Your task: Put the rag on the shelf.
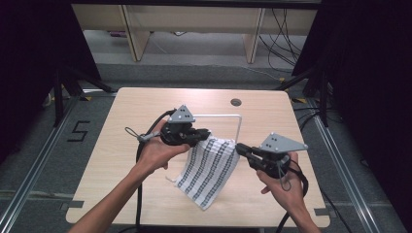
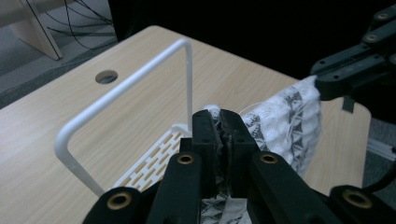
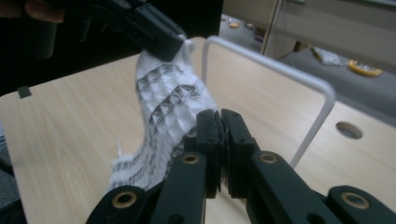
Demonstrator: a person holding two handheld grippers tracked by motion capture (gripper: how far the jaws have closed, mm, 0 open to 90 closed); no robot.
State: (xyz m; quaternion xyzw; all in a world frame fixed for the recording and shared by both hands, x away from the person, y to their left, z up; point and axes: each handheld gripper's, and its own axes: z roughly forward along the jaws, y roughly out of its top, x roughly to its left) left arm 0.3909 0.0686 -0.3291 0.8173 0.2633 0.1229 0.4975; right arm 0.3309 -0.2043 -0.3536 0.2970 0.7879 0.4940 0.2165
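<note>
The cloth (image 1: 209,170) is held stretched above the table (image 1: 126,141) by its top edge, one corner clamped in the left claw (image 1: 206,134) and the other in the right claw (image 1: 239,148), just in front of the white rack (image 1: 228,116), whose bar runs parallel beyond that edge.

The left gripper (image 2: 223,122) has its jaws closed on an edge of the white cloth (image 2: 289,121) with dark pattern. Behind stands a white rack (image 2: 122,88) on the table (image 2: 42,140). The other gripper (image 2: 359,70), far right, seems to pinch the cloth too.
</note>
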